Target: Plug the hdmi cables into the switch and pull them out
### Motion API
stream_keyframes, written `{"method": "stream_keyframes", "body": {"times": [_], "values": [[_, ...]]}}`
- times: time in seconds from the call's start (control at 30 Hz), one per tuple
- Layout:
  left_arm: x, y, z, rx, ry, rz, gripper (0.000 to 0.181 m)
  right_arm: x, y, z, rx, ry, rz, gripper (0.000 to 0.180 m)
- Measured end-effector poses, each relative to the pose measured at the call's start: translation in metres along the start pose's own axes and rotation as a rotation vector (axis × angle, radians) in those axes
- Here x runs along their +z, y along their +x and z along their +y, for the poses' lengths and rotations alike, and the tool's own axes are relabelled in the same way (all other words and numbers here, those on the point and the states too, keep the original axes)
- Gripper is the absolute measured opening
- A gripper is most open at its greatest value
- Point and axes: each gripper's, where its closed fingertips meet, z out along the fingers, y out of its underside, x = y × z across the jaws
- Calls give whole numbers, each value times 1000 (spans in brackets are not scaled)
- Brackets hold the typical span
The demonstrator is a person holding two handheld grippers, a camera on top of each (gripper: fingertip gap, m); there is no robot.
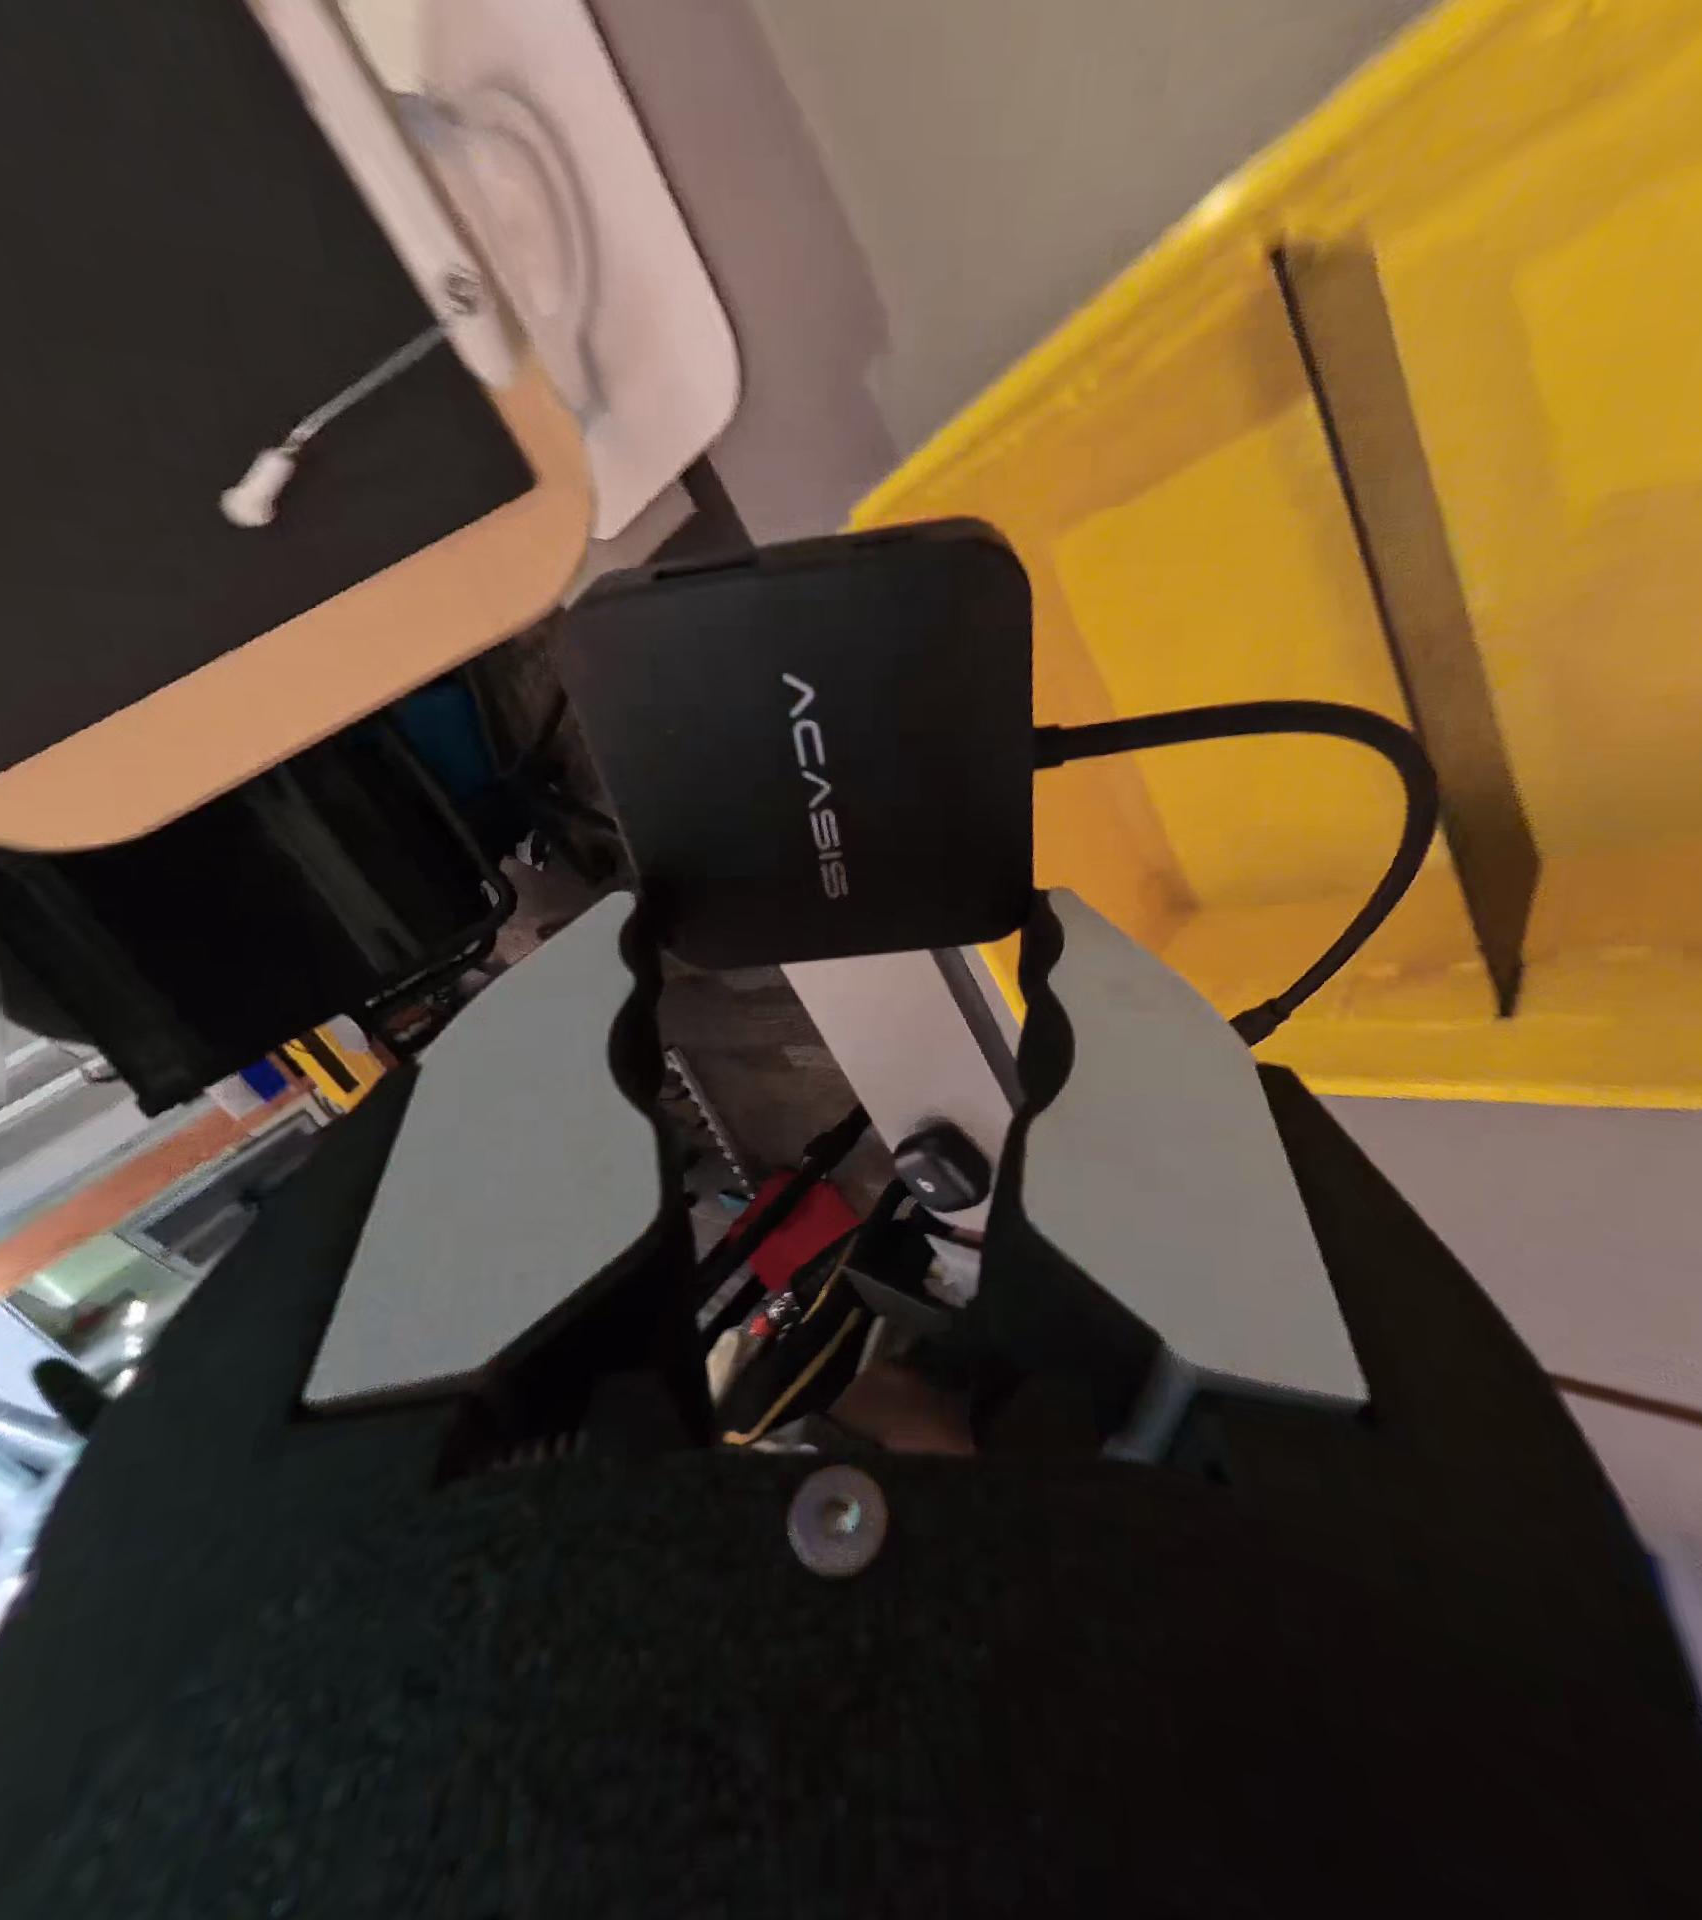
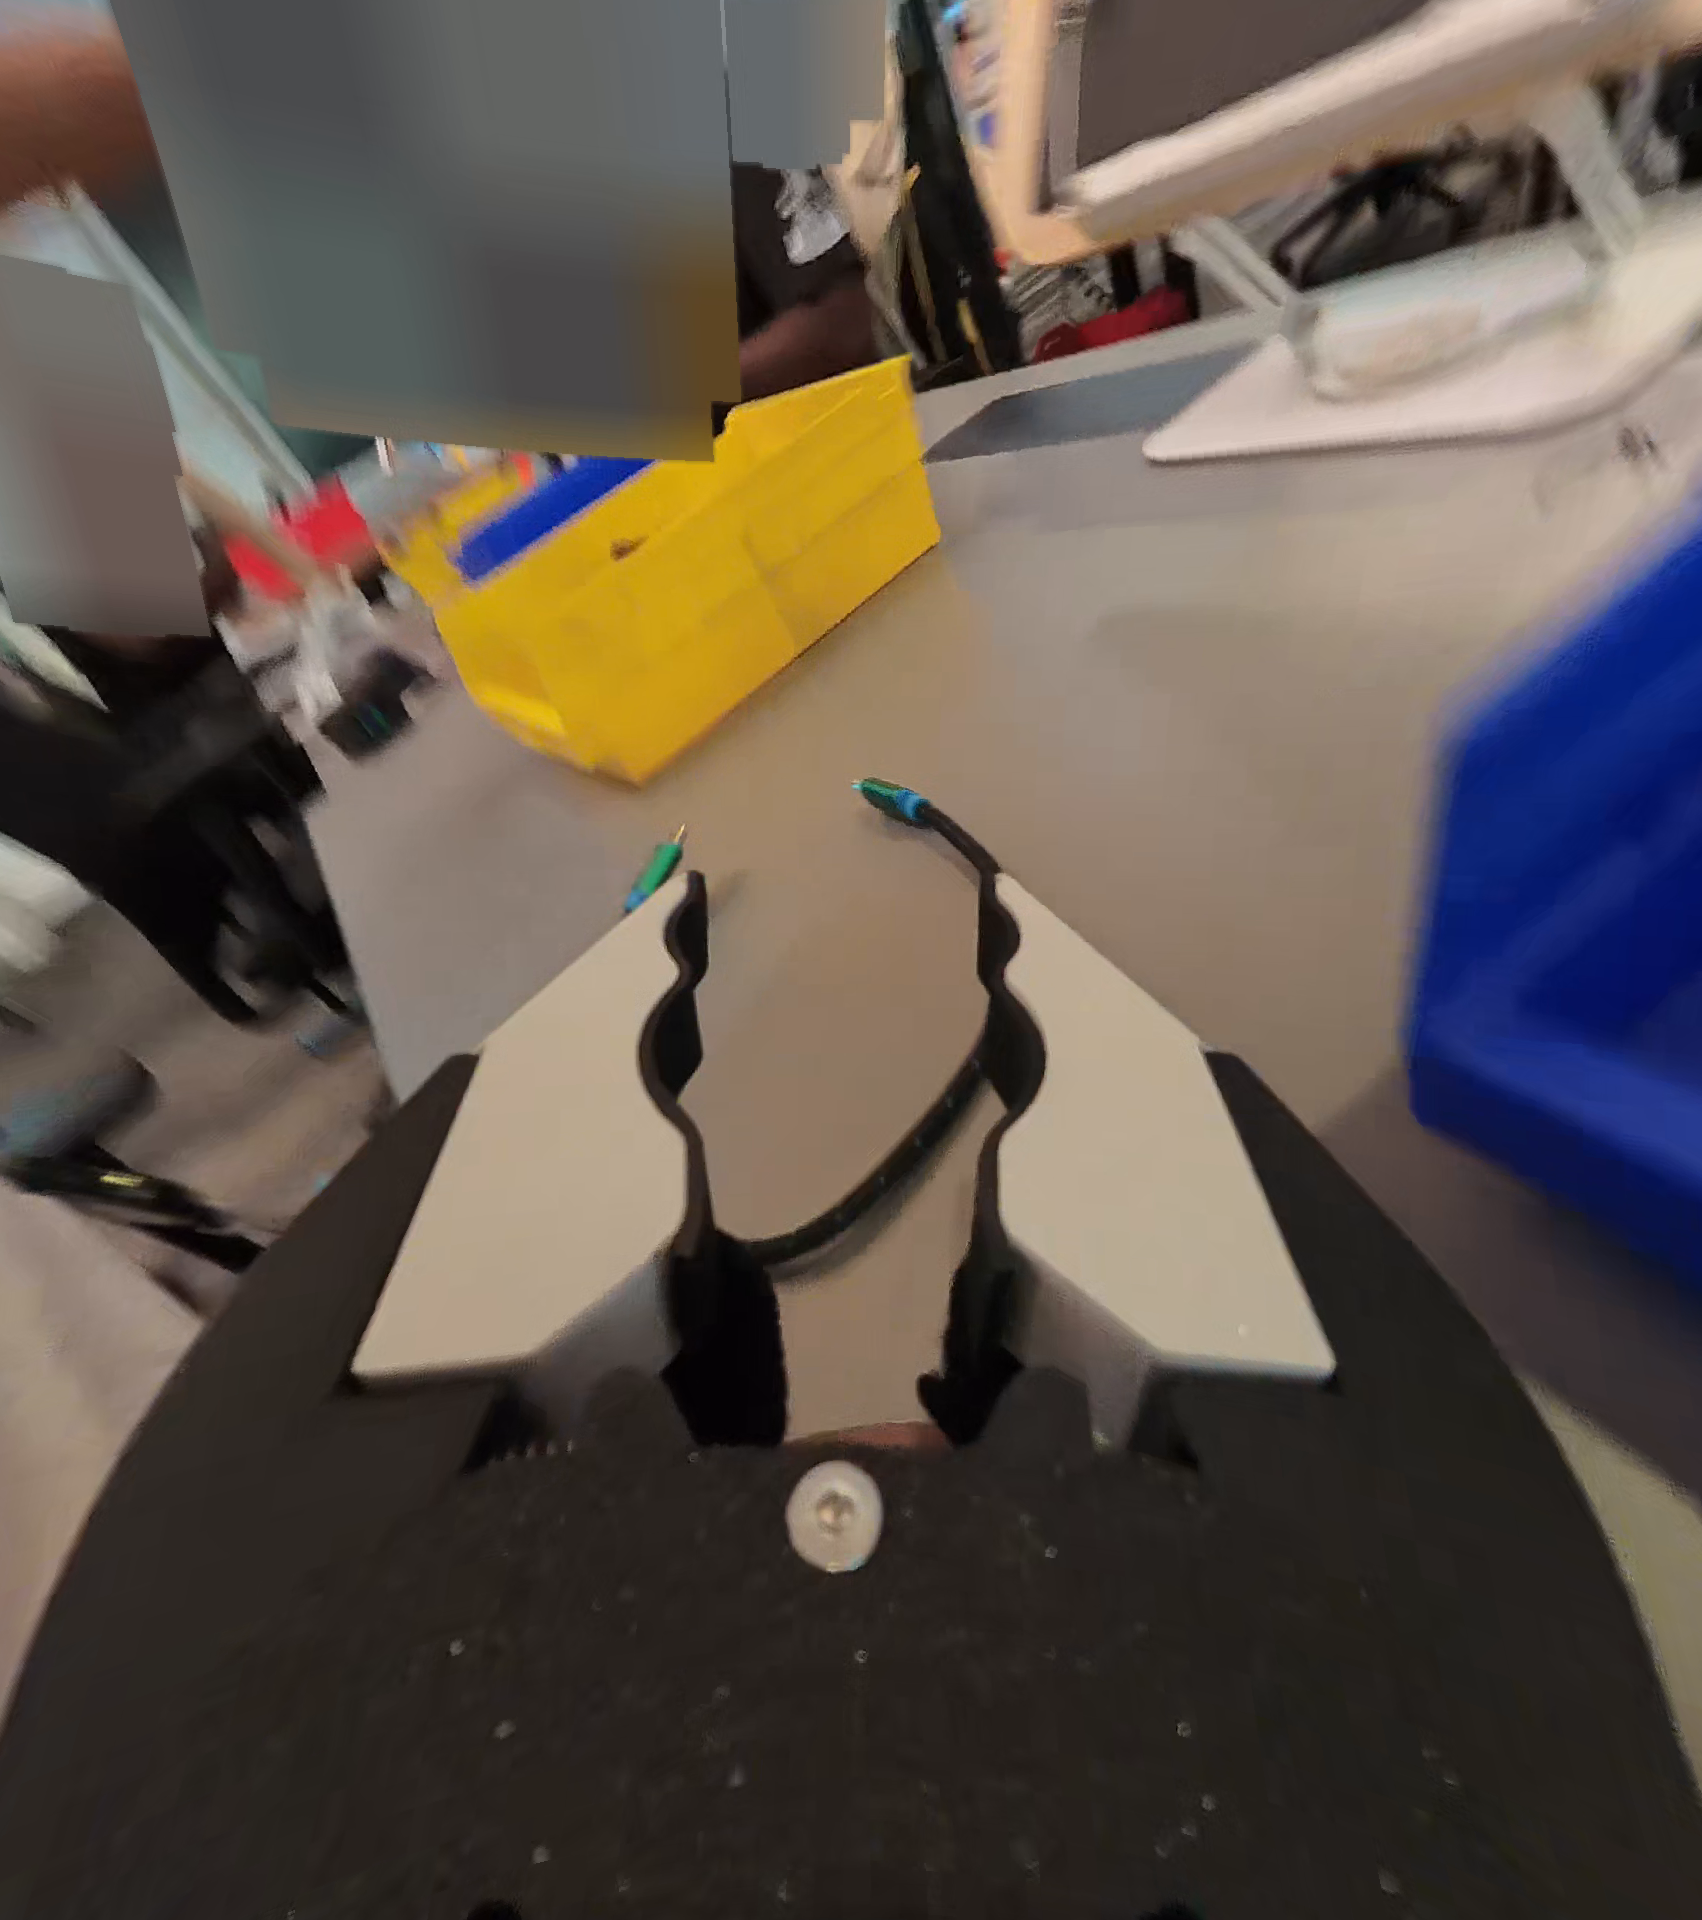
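- Left gripper (image 1: pixel 831 914) clamped on black switch (image 1: pixel 805 738) at fingertips; its cable (image 1: pixel 1346 821) loops right, over yellow bin (image 1: pixel 1605 520).
- Right gripper (image 2: pixel 842 904) fingers apart, holding nothing; black cable (image 2: pixel 888 1174) with green plugs (image 2: pixel 888 798) on table (image 2: pixel 1138 675) crosses between them.

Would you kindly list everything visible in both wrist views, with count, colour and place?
switch: one, black, held off the table at the left tongs' tips, own short cable looping right
cable: one, black with two green-tipped plugs, on the table, passing under the right tongs
yellow bin: one, on the table beyond the plugs; its divider shows in the left view
blue bin: one, at the right edge
table: one, grey
monitor stand: one, white, far right
left tongs: closed on the switch
right tongs: open, holding nothing
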Motion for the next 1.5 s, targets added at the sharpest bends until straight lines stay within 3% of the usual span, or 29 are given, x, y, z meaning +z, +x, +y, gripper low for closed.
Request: {"method": "stream_keyframes", "body": {"times": [0.17,0.3,0.5,0.77,0.93,1.03,1.5], "values": [[-56,-13,-51,-235,151,-30,66,37,-41,-2,-176,-73,-89,54],[-72,-15,-104,-454,278,-3,67,67,-62,-31,-336,-96,-120,59],[-50,18,-196,-605,432,208,66,110,-102,-84,-503,14,-278,75],[-10,69,-284,-491,440,468,66,135,-94,-49,-354,-49,-442,93],[-5,78,-307,-453,437,555,66,126,-95,-39,-348,-37,-518,86],[-1,79,-310,-465,443,579,66,120,-97,-38,-387,-32,-527,71],[-6,91,-317,-544,508,636,67,112,-111,-45,-326,26,-612,75]]}}
